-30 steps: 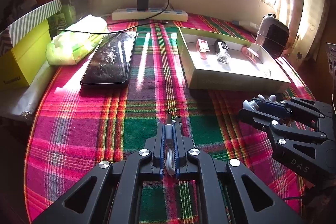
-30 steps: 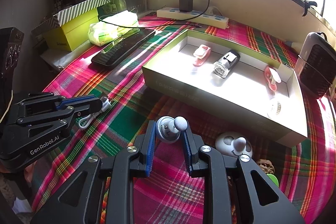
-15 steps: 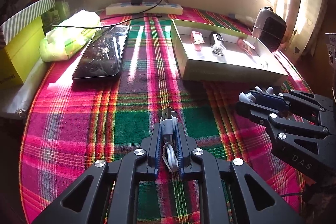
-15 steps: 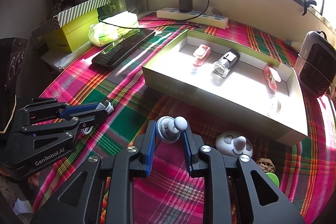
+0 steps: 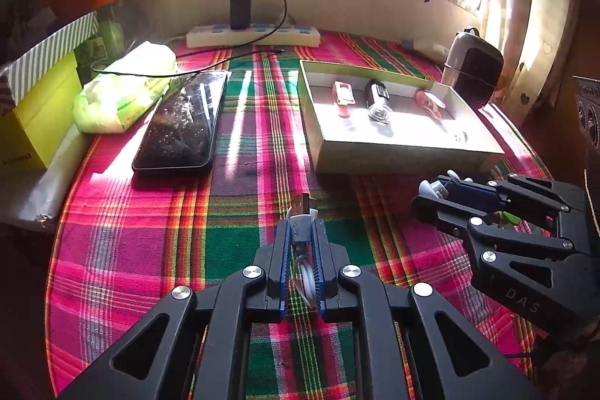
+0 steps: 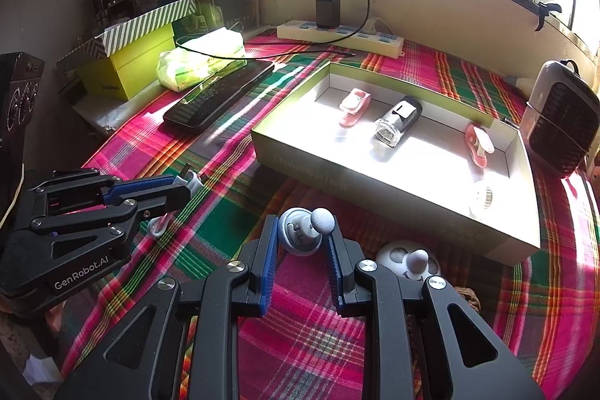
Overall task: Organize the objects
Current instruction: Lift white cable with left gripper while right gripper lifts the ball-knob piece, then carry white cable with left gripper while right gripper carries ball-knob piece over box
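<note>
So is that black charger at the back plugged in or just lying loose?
Plugged in. The black charger stands upright in the white power strip, its cable looping out of the top. Whether it has power, I cannot tell.

Where things lie around my two jaws

My left gripper (image 5: 302, 231) pinches a USB cable (image 5: 300, 212) over the cloth (image 5: 232, 242); ahead and left lies a phone (image 5: 182, 126), a tissue pack (image 5: 120, 92) just left of it. Ahead and right sits the open box (image 6: 375, 175), holding a clip (image 6: 354, 107), a small torch (image 6: 397, 122) and another clip (image 6: 480, 143). My right gripper (image 6: 302, 235) grips a round knobbed piece (image 6: 300, 231) before the box; a similar piece (image 6: 408, 259) lies just right. The power strip (image 5: 253, 36) lies farthest back.
</note>
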{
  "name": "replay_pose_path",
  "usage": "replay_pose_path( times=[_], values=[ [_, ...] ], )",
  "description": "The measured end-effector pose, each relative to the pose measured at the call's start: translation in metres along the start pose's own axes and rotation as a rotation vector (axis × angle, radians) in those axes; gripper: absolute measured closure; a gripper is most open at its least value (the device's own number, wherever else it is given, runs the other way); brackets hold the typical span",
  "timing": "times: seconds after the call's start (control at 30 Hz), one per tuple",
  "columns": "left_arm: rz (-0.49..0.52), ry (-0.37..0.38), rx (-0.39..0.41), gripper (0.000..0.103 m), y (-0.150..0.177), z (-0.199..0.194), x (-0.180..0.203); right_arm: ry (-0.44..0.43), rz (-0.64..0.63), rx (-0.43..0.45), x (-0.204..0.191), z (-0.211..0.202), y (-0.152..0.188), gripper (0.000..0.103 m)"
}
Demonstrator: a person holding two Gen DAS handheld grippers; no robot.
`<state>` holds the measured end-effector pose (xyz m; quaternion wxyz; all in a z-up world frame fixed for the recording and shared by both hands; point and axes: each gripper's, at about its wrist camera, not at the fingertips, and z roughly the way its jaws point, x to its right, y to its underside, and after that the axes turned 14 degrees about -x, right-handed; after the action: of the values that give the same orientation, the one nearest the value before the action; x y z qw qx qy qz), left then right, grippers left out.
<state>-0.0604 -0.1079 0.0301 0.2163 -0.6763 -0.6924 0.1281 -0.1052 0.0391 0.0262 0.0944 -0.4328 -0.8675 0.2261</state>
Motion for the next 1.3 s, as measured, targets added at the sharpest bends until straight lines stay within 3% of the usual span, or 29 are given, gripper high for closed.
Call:
replay_pose_path(
  times=[0.63, 0.97, 1.3],
  values=[
    [0.060, 0.055, 0.052, 0.093, -0.057, -0.005, 0.032, 0.078, 0.056, 0.042, 0.051, -0.028, -0.033, 0.078],
    [0.074, 0.056, 0.036, 0.093, -0.085, 0.018, 0.046, 0.137, 0.069, 0.022, 0.083, -0.013, -0.064, 0.078],
    [0.062, 0.046, 0.009, 0.093, -0.103, 0.042, 0.048, 0.130, 0.085, -0.029, 0.106, 0.016, -0.089, 0.078]
  ],
)
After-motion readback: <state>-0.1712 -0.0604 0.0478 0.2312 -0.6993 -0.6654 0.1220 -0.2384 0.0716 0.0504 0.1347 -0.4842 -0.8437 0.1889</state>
